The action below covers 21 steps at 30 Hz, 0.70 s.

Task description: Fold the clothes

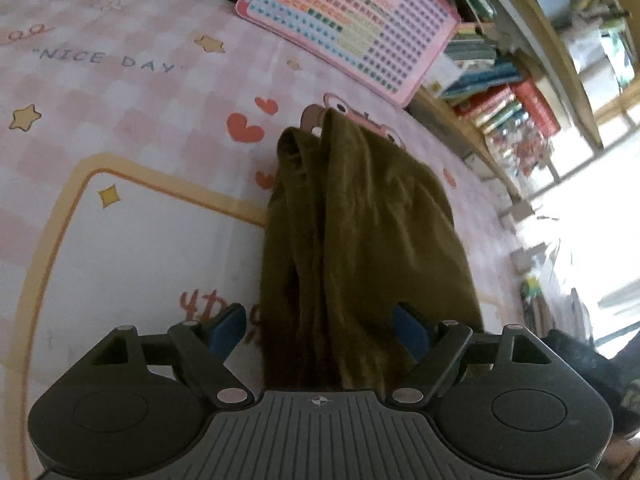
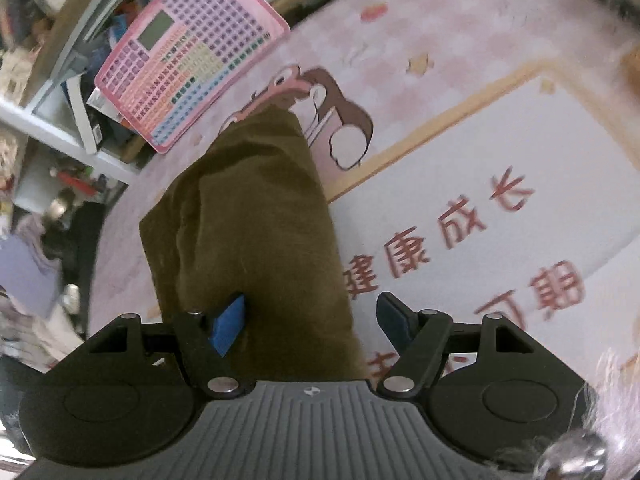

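An olive-brown garment (image 1: 360, 216) lies in a long, creased strip on a pink checked sheet (image 1: 132, 112), running away from the camera. My left gripper (image 1: 318, 332) is open, its blue pads (image 1: 228, 332) spread wide on either side of the garment's near end. In the right wrist view the same garment (image 2: 248, 208) reaches under my right gripper (image 2: 311, 322), which is also open. Its left pad (image 2: 228, 324) rests over the cloth and the right one stands over bare sheet. The garment's nearest edge is hidden behind both gripper bodies.
A pink learning board with rows of coloured keys (image 1: 352, 20) leans at the far edge of the sheet (image 2: 460, 200); the board (image 2: 188, 52) shows in both views. Behind it stand crowded bookshelves (image 1: 512, 92). A cartoon figure (image 2: 340, 128) is printed beside the garment's far end.
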Motion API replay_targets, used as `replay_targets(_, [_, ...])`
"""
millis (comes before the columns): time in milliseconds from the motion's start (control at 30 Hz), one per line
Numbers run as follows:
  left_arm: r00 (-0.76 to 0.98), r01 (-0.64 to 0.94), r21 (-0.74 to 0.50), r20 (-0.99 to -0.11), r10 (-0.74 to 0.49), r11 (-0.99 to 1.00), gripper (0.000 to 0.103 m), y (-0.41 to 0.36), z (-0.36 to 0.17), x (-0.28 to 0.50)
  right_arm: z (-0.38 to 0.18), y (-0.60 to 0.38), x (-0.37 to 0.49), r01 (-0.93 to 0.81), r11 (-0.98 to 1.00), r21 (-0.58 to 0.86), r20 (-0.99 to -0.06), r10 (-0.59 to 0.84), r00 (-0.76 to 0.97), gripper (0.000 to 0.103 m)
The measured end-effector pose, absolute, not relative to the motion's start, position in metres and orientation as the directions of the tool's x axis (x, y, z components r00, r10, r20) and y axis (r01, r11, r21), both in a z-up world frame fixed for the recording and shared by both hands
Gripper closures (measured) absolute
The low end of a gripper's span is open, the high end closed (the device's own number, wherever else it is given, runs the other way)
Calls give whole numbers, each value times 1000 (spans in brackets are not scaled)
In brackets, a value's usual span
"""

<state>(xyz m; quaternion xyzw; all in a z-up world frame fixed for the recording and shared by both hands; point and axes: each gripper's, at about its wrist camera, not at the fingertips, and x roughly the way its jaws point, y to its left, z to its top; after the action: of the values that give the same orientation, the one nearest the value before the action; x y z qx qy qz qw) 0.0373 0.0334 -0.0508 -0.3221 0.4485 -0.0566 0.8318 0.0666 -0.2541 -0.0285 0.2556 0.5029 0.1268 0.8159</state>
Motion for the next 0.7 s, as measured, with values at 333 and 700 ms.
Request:
replay_targets(333, [628,-135,-464,-724,-287,876,78,6,-25,34,-17,-227,75,-167,855,492,-739,511,439,77])
replay_targets(700, [583,-165,-497,-746,-322,852,46,16,-36,33,-25,-240,76,-166,854,493,-767,516,382,56])
